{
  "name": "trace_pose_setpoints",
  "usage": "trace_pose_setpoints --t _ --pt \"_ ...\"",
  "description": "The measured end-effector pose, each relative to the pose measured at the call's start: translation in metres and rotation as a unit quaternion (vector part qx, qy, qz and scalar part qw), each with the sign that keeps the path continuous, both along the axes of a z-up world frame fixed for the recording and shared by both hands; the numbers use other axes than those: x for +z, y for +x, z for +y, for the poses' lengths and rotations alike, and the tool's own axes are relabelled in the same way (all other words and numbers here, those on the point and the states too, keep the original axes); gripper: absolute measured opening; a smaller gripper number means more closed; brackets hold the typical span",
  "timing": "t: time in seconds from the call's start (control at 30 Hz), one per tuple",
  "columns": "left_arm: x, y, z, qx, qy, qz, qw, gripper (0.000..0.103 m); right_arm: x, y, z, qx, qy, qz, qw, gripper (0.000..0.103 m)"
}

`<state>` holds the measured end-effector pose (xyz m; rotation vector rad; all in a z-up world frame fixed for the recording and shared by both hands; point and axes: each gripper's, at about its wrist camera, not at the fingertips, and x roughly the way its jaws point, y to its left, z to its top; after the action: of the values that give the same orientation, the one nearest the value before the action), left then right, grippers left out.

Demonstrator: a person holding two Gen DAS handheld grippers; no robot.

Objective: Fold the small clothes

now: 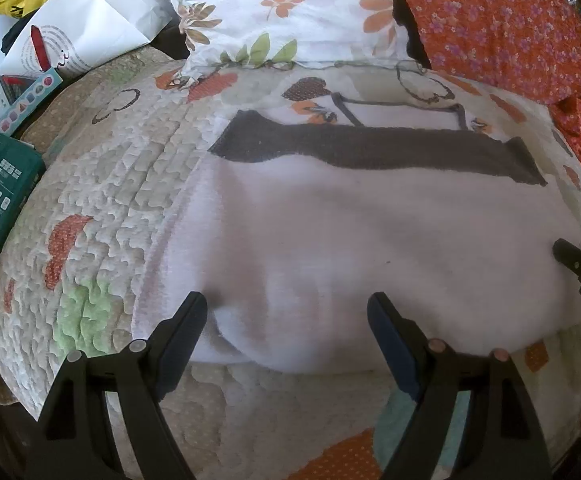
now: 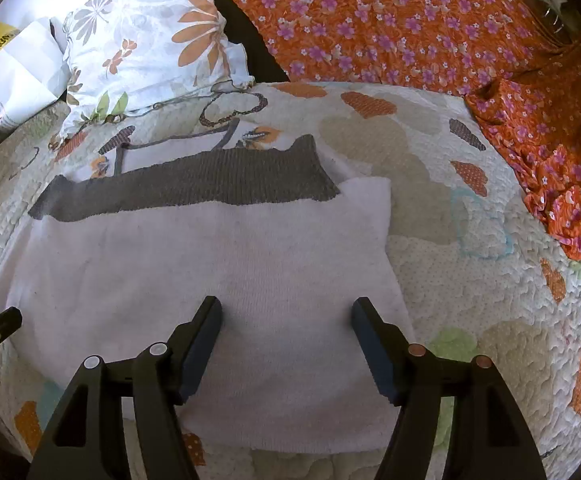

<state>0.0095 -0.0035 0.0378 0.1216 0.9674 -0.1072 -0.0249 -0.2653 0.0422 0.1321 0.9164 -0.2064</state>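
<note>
White garment [image 2: 194,264], grey-banded, flat on quilt [image 2: 470,280]; left gripper [image 1: 286,312] and right gripper [image 2: 286,316] above it, jaws apart, empty.

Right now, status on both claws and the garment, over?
Left claw open, right claw open, nothing gripped. White garment with grey band lies flat on the quilt, near edge between both claws. Nothing in the way.

A bed's patchwork quilt [image 2: 470,280] carries a floral pillow [image 2: 150,40] and orange flowered cloth [image 2: 410,20] in daylight.
</note>
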Motion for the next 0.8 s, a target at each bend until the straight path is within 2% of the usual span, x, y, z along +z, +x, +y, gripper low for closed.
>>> trace_pose_setpoints --t 0.8 --pt "-0.008 0.003 0.02 0.022 0.009 0.009 0.9997 0.081 -0.001 0.001 0.001 -0.001 0.001 0.002 1.0 0.076"
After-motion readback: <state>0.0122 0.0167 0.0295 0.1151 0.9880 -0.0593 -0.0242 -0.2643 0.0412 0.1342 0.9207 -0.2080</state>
